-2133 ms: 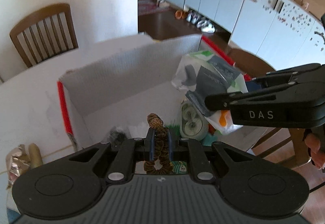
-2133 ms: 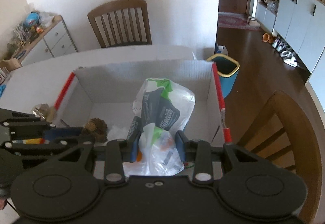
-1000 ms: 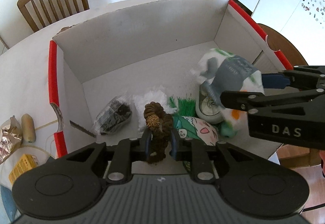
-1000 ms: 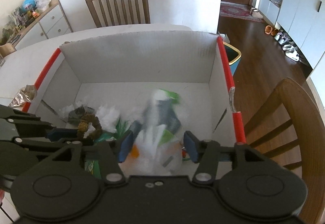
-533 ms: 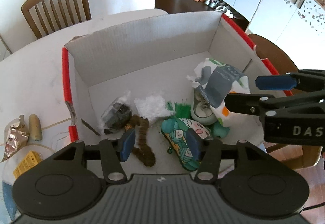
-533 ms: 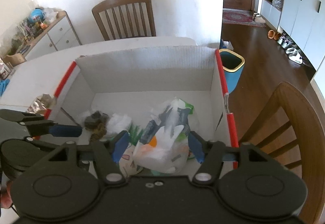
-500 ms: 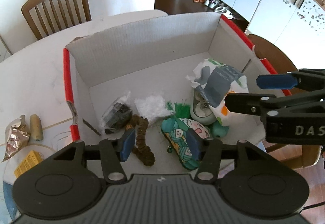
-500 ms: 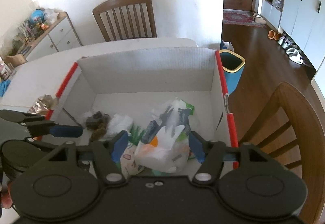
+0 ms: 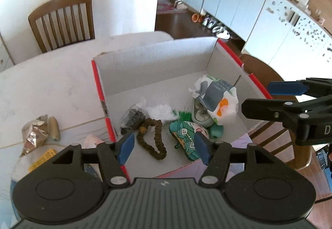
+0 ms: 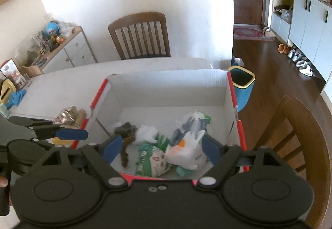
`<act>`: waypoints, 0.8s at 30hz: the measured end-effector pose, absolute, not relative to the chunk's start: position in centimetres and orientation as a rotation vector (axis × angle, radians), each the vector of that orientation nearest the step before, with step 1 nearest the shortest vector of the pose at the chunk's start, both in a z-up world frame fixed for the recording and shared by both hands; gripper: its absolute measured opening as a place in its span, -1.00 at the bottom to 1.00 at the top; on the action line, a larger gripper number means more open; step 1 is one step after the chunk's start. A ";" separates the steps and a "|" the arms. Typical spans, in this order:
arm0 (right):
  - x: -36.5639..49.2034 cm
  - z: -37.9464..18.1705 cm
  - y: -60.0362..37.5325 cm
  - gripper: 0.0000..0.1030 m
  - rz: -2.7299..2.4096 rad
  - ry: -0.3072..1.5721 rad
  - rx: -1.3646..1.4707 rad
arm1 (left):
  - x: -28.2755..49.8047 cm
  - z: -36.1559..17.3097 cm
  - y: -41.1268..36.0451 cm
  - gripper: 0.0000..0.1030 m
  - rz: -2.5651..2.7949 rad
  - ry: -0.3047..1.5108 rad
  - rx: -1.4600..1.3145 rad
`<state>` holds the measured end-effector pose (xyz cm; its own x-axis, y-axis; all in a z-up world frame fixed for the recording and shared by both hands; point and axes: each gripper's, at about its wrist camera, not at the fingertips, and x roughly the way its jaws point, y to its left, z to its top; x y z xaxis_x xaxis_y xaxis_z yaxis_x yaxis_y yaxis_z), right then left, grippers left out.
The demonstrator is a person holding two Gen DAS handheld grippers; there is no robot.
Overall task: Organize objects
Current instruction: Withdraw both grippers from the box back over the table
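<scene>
both pairs of fingers just opened wide and empty above box (image 9: 157, 56); scrunchie (image 9: 152, 139) soft, light, best pinched across its loop; bag (image 10: 186, 146) crinkly, slippery.

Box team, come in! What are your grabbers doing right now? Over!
Left hand-held gripper and right hand-held gripper: jaws just opened, nothing between them. Brown scrunchie and plastic bag lying in the cardboard box. Nothing in the way.
</scene>
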<state>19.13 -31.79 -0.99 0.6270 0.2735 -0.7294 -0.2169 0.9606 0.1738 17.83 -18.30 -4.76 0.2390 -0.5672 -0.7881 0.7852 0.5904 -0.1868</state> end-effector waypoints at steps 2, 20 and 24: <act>18.5 -0.4 -31.3 0.69 0.277 0.833 0.079 | 17.9 -4.0 -17.2 0.32 -0.950 0.924 0.257; 12.5 2.2 -22.4 0.95 0.248 0.728 0.101 | 20.5 -1.8 -7.1 0.64 -0.995 0.850 0.196; 11.8 2.1 -20.2 0.95 0.252 0.730 0.099 | 21.7 -2.1 -4.6 0.77 -0.997 0.847 0.176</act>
<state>11.75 -20.22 2.12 0.7167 0.2618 -0.6464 -0.1928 0.9651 0.1771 21.74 -4.57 -2.11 0.2616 -0.6673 -0.6974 0.7960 0.5578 -0.2351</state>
